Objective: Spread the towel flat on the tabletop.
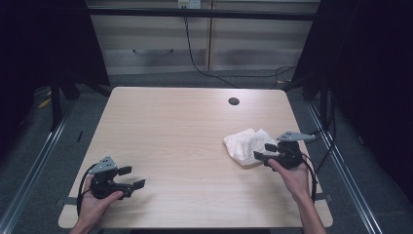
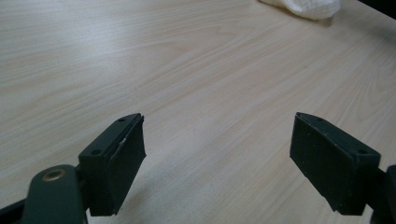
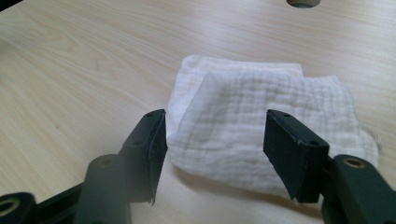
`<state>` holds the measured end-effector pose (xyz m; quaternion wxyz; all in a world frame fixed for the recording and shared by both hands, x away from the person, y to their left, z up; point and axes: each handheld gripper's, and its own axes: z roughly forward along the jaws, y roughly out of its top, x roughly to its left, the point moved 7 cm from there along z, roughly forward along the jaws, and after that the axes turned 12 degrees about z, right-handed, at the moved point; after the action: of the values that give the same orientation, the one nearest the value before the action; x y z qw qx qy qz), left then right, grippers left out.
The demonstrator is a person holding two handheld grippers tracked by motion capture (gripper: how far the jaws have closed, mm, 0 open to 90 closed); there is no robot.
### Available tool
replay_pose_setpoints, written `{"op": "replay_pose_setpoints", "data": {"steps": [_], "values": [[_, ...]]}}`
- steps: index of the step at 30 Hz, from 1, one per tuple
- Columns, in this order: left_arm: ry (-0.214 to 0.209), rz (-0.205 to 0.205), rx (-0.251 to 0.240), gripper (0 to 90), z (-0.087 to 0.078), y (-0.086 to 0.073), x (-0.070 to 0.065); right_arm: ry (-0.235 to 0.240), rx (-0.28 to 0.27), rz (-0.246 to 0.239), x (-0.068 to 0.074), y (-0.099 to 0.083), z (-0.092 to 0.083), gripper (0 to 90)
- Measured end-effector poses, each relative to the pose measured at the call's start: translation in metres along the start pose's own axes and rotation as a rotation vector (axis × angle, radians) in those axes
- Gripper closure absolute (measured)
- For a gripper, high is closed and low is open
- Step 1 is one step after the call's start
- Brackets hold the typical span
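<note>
A crumpled white cloth lies on the light wooden table, right of the middle. My right gripper is at the cloth's near right edge, pointing left over it. In the right gripper view the cloth shows between and just beyond the two black jaws; the right gripper is open and its pads do not press on the fabric. My left gripper rests near the table's front left corner, a hand around it. It stands open over bare wood, with the cloth far off at the top.
A round cable hole sits in the table's far side, also visible past the cloth as a cable hole. Dark curtains flank the table, metal rails run along the floor on both sides, and a black cable trails behind.
</note>
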<state>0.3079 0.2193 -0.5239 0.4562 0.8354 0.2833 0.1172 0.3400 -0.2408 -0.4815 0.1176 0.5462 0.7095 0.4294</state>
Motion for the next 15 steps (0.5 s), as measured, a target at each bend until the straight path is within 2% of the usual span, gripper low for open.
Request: {"op": "replay_pose_setpoints", "data": {"steps": [8,10,15], "values": [[0.012,-0.001,-0.004,18.1,-0.003,-0.001,0.001,-0.012,0.030,-0.005,-0.012,0.019,0.010,41.0],[0.010,0.001,-0.003,18.1,-0.003,-0.001,0.001,-0.022,0.045,-0.002,-0.017,0.025,0.016,37.1],[0.009,-0.002,0.001,18.1,-0.001,-0.001,0.001,-0.021,0.053,0.000,-0.023,0.031,0.022,34.7]]}}
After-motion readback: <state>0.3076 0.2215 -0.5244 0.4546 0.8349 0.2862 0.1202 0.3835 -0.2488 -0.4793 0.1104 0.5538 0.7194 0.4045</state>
